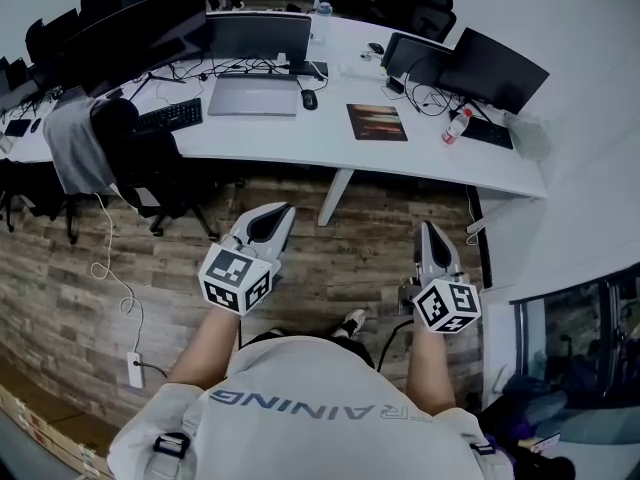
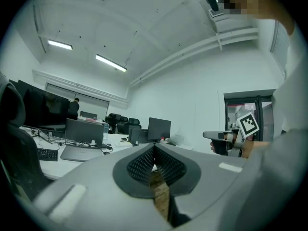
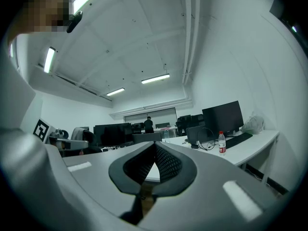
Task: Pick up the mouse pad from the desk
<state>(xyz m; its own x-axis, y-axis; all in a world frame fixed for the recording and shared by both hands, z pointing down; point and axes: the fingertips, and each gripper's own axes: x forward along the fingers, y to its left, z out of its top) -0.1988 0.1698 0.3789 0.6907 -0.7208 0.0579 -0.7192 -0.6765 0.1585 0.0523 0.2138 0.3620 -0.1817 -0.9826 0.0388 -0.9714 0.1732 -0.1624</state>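
Observation:
The mouse pad [image 1: 376,121] is a dark rectangle with a brownish print, lying flat on the white desk [image 1: 300,143] near its front edge. Both grippers hang level over the wooden floor, well short of the desk. My left gripper [image 1: 282,210] is shut, its jaw tips meeting with nothing between them [image 2: 154,146]. My right gripper [image 1: 428,228] is likewise shut and empty [image 3: 155,144]. The pad lies ahead, roughly between the two grippers. It does not show in either gripper view.
On the desk are a closed laptop [image 1: 254,95], a mouse [image 1: 309,99], a keyboard [image 1: 168,116], several monitors and a water bottle [image 1: 455,126]. A chair draped with a grey garment [image 1: 75,148] stands at the left. A desk leg [image 1: 335,196] is ahead.

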